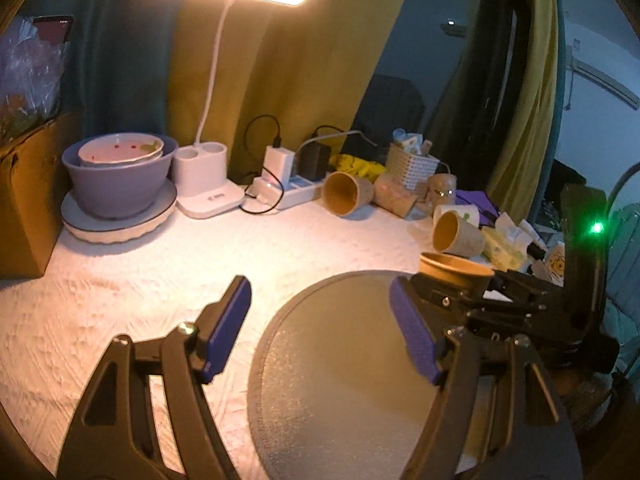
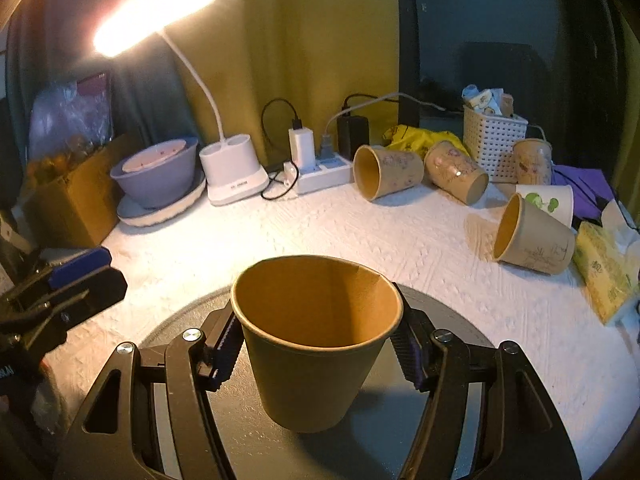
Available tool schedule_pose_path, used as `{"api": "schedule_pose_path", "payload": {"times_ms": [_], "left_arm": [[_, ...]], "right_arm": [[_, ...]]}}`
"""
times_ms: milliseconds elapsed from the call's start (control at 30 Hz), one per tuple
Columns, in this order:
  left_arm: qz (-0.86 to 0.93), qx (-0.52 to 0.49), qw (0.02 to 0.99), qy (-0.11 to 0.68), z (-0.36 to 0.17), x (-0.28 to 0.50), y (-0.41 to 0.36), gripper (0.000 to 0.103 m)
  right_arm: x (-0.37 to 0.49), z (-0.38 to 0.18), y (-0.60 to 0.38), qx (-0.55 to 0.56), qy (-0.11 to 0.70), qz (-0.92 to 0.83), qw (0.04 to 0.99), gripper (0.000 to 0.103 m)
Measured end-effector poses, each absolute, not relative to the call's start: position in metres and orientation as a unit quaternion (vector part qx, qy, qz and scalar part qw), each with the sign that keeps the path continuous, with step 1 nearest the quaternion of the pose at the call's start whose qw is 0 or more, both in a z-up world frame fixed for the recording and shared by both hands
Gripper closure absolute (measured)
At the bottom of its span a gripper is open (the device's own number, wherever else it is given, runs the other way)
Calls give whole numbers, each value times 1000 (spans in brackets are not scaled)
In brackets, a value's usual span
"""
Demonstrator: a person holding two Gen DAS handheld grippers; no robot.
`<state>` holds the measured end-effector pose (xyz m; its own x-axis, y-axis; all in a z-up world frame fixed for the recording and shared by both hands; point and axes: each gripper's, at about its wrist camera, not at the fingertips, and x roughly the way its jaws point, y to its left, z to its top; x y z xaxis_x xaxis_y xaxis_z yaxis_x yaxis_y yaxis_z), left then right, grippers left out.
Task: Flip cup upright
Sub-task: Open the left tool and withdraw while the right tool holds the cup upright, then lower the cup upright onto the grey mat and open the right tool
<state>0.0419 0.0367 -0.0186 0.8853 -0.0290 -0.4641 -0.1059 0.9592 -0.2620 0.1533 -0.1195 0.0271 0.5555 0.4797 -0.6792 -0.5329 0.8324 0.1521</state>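
Note:
A brown paper cup [image 2: 312, 344] stands upright, mouth up, between the fingers of my right gripper [image 2: 316, 348], which is shut on its sides over a round grey mat [image 2: 460, 332]. In the left wrist view the same cup's rim [image 1: 456, 270] shows at the mat's far right edge, held by the right gripper. My left gripper [image 1: 320, 328] is open and empty, low over the left part of the mat [image 1: 340, 380]; its blue pad also shows in the right wrist view [image 2: 80, 266].
Several paper cups lie on their sides at the back right [image 2: 386, 176] [image 2: 456, 178] [image 2: 532, 236]. A white basket [image 2: 494, 140], power strip [image 2: 324, 170], desk lamp base [image 2: 234, 176], stacked bowls [image 2: 156, 176], a cardboard box [image 2: 68, 196] and a yellow tissue pack [image 2: 604, 268] line the table edges.

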Motion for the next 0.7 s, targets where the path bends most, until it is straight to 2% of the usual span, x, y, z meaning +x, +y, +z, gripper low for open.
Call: {"api": "schedule_pose_path", "payload": {"times_ms": [533,600,700], "left_arm": [[42,-108,965,235,-21,42,26,30],[42,-106,966,233,-21,41,25,30],[43,-104,967,229,-19,39,24,30]], "right_arm": [[129,31,-131,-55,376,282,881,34],[125,31,-131,-62,372,281,882,29],[121,32,-132,-66,369,282,883,28]]}}
